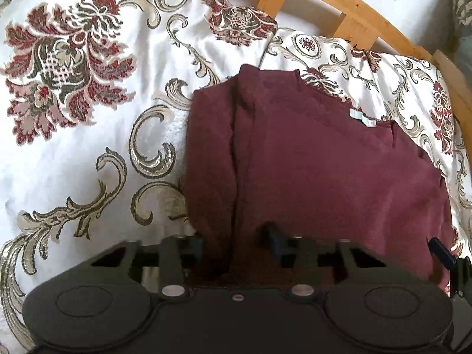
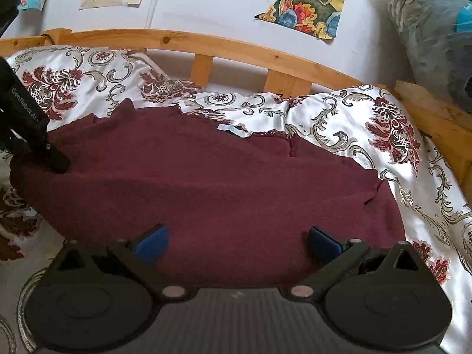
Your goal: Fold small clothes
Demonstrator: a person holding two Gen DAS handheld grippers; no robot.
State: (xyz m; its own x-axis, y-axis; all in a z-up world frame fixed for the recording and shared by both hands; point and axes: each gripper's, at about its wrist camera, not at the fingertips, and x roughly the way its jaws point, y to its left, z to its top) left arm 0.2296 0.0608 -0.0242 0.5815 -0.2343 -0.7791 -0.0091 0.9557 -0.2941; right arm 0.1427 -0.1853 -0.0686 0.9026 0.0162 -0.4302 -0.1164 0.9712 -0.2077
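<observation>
A small maroon garment (image 1: 318, 159) lies spread on a floral white bedspread (image 1: 88, 153), a white label (image 1: 361, 117) at its far edge. My left gripper (image 1: 236, 240) stands at its near left edge, and a raised fold of the cloth runs between its fingers; the jaws are fairly close around it. In the right wrist view the garment (image 2: 206, 183) fills the middle. My right gripper (image 2: 237, 243) is wide open over its near edge, blue pads (image 2: 152, 243) apart, nothing held. The left gripper's body (image 2: 26, 124) shows at the left, on the cloth.
A wooden slatted bed rail (image 2: 206, 44) runs along the far side, below a white wall with drawings (image 2: 306, 3). A plastic-wrapped bundle (image 2: 436, 38) sits at the far right. Bedspread lies to the left (image 1: 73, 88) and right (image 2: 427, 191) of the garment.
</observation>
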